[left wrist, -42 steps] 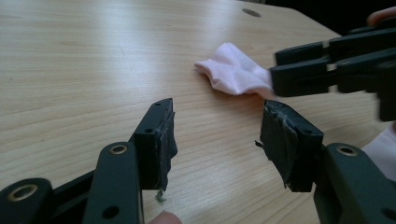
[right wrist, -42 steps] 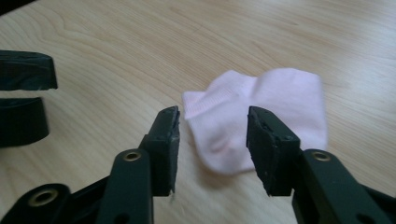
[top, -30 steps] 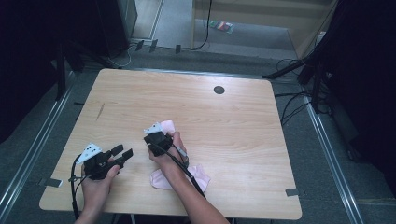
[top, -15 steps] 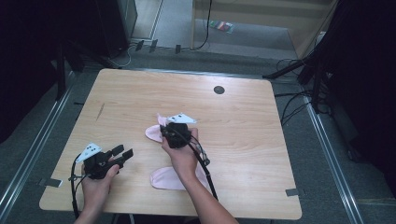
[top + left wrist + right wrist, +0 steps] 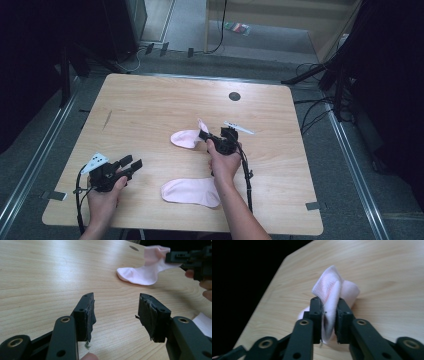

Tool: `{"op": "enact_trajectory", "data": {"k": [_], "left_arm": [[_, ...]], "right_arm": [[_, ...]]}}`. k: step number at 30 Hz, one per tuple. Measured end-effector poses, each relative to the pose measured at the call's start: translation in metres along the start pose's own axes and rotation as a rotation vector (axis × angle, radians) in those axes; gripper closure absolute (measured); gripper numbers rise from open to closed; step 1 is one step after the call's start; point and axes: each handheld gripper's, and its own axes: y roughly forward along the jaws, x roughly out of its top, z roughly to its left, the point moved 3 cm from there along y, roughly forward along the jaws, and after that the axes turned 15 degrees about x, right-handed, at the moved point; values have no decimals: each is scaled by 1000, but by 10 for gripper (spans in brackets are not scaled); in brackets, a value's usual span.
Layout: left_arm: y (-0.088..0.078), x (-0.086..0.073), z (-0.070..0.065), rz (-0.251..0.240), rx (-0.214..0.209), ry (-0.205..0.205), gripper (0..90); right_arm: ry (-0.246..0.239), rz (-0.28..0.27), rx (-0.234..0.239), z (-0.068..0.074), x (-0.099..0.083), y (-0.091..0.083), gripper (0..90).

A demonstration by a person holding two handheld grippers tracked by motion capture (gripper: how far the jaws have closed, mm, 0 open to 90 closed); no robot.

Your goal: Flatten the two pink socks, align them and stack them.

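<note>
While the right tongs [image 5: 202,134] pinch the cuff end of one pink sock [image 5: 186,138], the sock's toe trails on the surface [image 5: 150,107] off to their left side in the high view. The right gripper view shows cuff fabric [image 5: 329,293] clamped between the jaws, which have just eased apart a touch but keep pressing the cloth. Left tongs [image 5: 131,163] sit half-open with nothing between them, parked low on the surface, well apart from both socks. The second sock [image 5: 191,192] lies flat behind the right tongs, just beside the person's right forearm.

Step in hand, as I read it: dragging the gripped sock clear to lay it out flat, probably for pairing.

Next move needs:
- lower cuff to the surface, pull the sock straight
- release only once it lies flat
- bring the left tongs in for the second sock, or to pin the toe

Risk: loose grip, cuff may slip.
</note>
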Motion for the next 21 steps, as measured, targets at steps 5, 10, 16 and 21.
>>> {"op": "enact_trajectory", "data": {"k": [5,10,16,21], "left_arm": [[0,0,-1,5,8,10,469],[1,3,-3,9,10,36,460],[4,15,-13,6,-12,56,478],[25,29,-32,17,-34,122,514]], "right_arm": [[71,-38,-74,-26,-5,-25,679],[12,-28,-223,-43,-3,-46,486],[-97,-54,-338,-51,10,-75,513],[-235,10,-358,-51,12,-80,630]]}}
